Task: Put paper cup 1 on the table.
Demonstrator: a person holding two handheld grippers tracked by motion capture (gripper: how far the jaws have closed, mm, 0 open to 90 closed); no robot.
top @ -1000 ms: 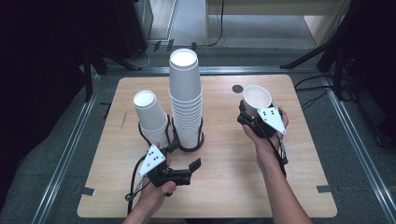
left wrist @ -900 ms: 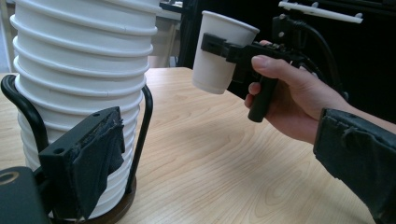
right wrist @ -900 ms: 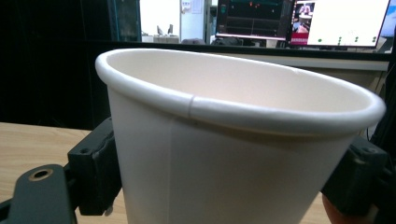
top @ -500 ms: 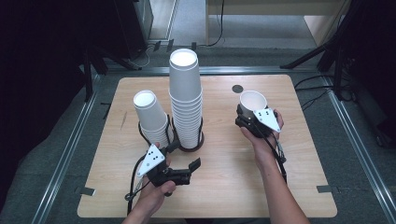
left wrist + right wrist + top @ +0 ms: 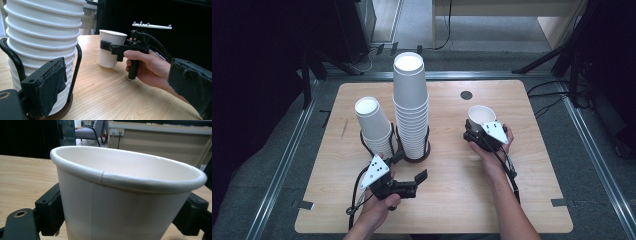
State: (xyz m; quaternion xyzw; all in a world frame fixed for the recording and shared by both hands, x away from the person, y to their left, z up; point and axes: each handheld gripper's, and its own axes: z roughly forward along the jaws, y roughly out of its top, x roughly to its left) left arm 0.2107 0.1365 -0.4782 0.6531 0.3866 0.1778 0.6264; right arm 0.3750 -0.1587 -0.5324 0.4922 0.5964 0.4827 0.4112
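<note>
2 tools are at work over the wooden table (image 5: 452, 200). The right tool (image 5: 475, 131) has its jaws closed against the sides of a single white paper cup (image 5: 482, 116), mouth up; in the right gripper view the cup (image 5: 125, 202) sits between the 2 black jaws, each pressed to its wall. In the left gripper view the cup's (image 5: 110, 48) base looks to rest on or just above the table; I cannot tell which. The person's right hand (image 5: 494, 150) grips this tool's handle, with the grey plate on top.

The left tool (image 5: 411, 169) is spread wide and holds nothing. Its jaws point toward the right tool, and 1 jaw lies just beside the base of the tall stack of cups (image 5: 411, 105). In the left gripper view that stack (image 5: 42, 50) rises close on the tool's left, standing in a black wire holder (image 5: 76, 67) on a round base. The left hand (image 5: 379, 210) holds this tool from below.

Beyond the left tool, on the far side from the right tool, stands a shorter stack of cups (image 5: 374, 125) in its own black holder, just beside the tall stack. Past the right tool, farther up the table, is a small dark round hole (image 5: 466, 94).
</note>
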